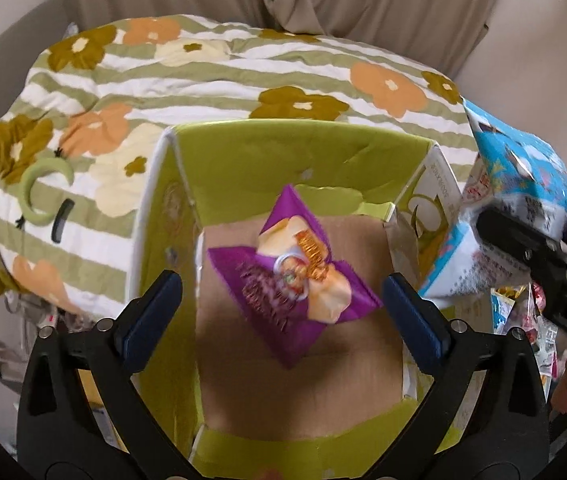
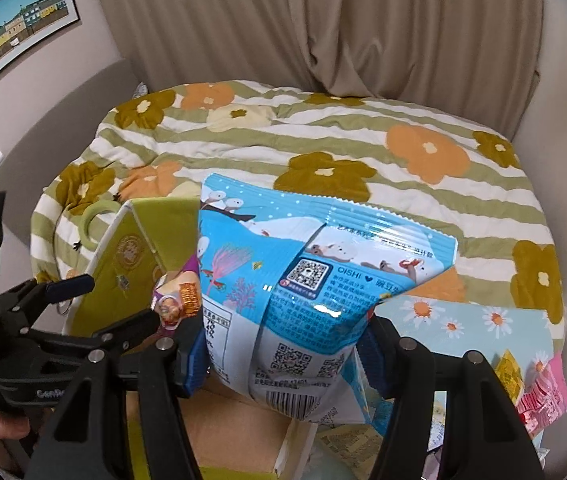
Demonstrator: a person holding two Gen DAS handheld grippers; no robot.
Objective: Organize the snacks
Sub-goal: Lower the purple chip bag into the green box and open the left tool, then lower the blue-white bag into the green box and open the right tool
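A green cardboard box point(image 1: 267, 160) with a brown floor stands open against the bed. Inside it is a blurred purple snack bag point(image 1: 283, 276); whether it rests on the floor I cannot tell. My left gripper point(image 1: 283, 284) hangs over the box, open wide, and its blue pads point(image 1: 151, 312) stand clear of the bag on both sides. My right gripper point(image 2: 283, 356) is shut on a blue and white snack bag point(image 2: 303, 280), held upright just right of the box point(image 2: 131, 248). From the right wrist the left gripper point(image 2: 115, 300) shows beside the purple bag point(image 2: 179, 296).
A bed with a green-striped floral quilt point(image 1: 223, 72) lies behind the box, with beige curtains point(image 2: 363, 20) beyond. Several loose snack packets point(image 1: 523, 320) lie at the right, among them pink ones point(image 2: 543, 396) on a daisy-print sheet point(image 2: 463, 320).
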